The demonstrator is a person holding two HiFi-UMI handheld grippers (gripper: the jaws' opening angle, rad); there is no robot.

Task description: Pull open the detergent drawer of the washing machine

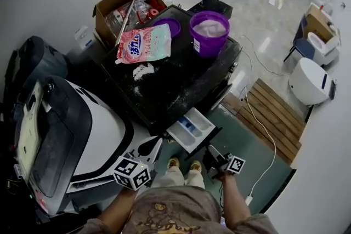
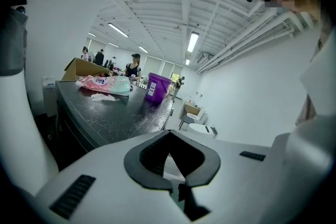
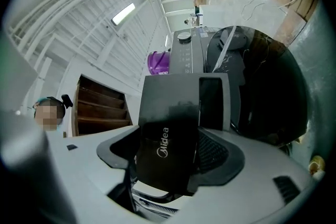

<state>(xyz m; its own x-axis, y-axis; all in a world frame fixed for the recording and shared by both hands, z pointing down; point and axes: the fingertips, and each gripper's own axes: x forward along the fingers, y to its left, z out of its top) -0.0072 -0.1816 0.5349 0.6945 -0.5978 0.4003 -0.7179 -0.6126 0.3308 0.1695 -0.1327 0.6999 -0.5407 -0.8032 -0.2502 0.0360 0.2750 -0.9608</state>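
1. The step in hand looks like the end of the pull. The white plastic detergent drawer with a blue compartment [image 1: 192, 127] stands well out from the front of the black-topped washing machine [image 1: 184, 87], below the near right corner of its top, with the tray open to view
2. The right gripper [image 1: 213, 155] is at the drawer's outer end. In the right gripper view the glossy black front panel with white lettering [image 3: 167, 139] sits between its jaws. The jaws stand spread around the panel, and one ribbed pad [image 3: 212, 152] shows bare beside it, so I judge the hold loose, not a pinch
3. The left gripper [image 1: 155, 146] hangs just left of the drawer, near the machine's front. Its jaws are pressed together at the tips with nothing in them
4. A purple plastic bucket [image 1: 209, 33] sits by the far right corner of the machine's top, and a pink and mint detergent pouch [image 1: 144, 44] lies toward the far left edge. A small heap of white powder [image 1: 143, 70] lies just in front of the pouch. All are well apart from the drawer
5. If the drawer is not at its stop, the next move calls for closing on the panel and pulling straight along the runners. If it is at its stop, the right gripper should back straight off without nudging the drawer in
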